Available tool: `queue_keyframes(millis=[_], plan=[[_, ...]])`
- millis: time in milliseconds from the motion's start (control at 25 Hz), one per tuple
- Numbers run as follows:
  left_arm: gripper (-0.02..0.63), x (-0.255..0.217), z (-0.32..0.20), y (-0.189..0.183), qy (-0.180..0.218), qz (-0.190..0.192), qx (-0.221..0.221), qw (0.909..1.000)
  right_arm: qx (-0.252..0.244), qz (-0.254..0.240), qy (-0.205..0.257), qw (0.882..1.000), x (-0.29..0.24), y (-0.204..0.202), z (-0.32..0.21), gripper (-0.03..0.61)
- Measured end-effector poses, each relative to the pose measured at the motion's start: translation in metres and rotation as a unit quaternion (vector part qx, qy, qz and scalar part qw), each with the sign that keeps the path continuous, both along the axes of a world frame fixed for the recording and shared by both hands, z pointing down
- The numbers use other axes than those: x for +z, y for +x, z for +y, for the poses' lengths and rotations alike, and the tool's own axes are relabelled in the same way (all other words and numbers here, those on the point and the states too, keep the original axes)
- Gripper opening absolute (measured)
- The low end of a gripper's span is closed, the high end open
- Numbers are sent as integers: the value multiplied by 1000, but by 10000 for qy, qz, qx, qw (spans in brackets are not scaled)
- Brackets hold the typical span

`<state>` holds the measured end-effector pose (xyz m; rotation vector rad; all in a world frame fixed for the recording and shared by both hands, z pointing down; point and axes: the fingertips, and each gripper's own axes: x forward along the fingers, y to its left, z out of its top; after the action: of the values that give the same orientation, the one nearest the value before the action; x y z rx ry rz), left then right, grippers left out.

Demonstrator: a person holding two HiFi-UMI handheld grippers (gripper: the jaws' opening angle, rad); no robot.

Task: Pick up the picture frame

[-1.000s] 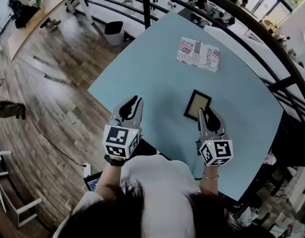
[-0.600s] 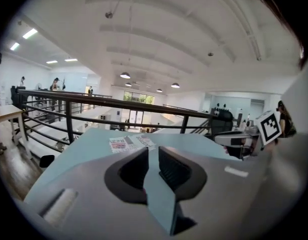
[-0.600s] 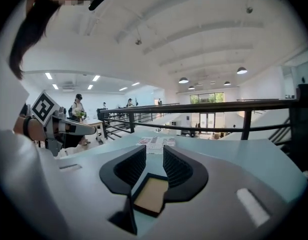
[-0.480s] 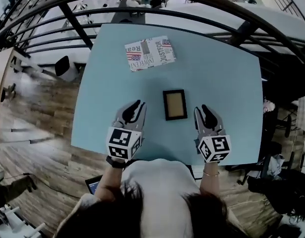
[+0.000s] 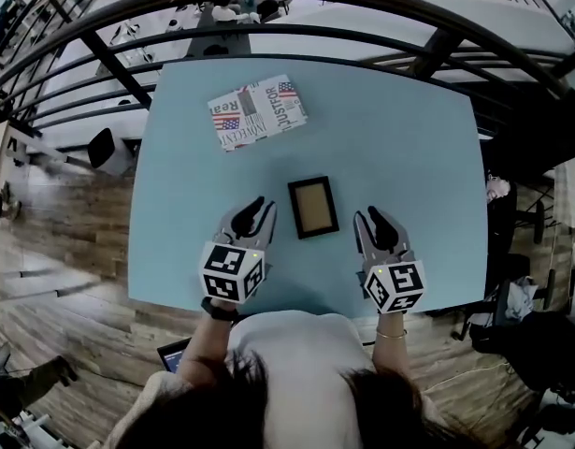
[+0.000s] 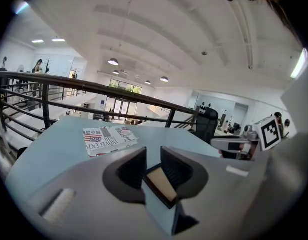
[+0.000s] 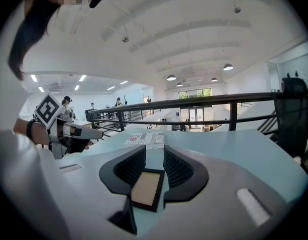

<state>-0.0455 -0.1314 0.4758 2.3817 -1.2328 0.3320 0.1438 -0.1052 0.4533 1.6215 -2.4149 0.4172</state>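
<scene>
My left hand-held gripper and right hand-held gripper close in, flanking the untouched picture frame; jaws apart, empty, right's just widening.

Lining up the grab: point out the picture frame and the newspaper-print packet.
picture frame (image 5: 313, 207), head view, its tan centre panel.
newspaper-print packet (image 5: 257, 112), head view, middle of its top face.
</scene>
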Motion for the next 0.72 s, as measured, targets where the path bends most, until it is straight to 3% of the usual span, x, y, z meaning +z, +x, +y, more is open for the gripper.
queue_keyframes(millis=[400,720], plan=[[94,14,-1,10,-288,165,-20,9994,-39,-50,-105,9999,11,3,-7,86],[95,45,0,20,-850,528,-18,9950,-108,-116,-422,9990,37,2,-10,89]])
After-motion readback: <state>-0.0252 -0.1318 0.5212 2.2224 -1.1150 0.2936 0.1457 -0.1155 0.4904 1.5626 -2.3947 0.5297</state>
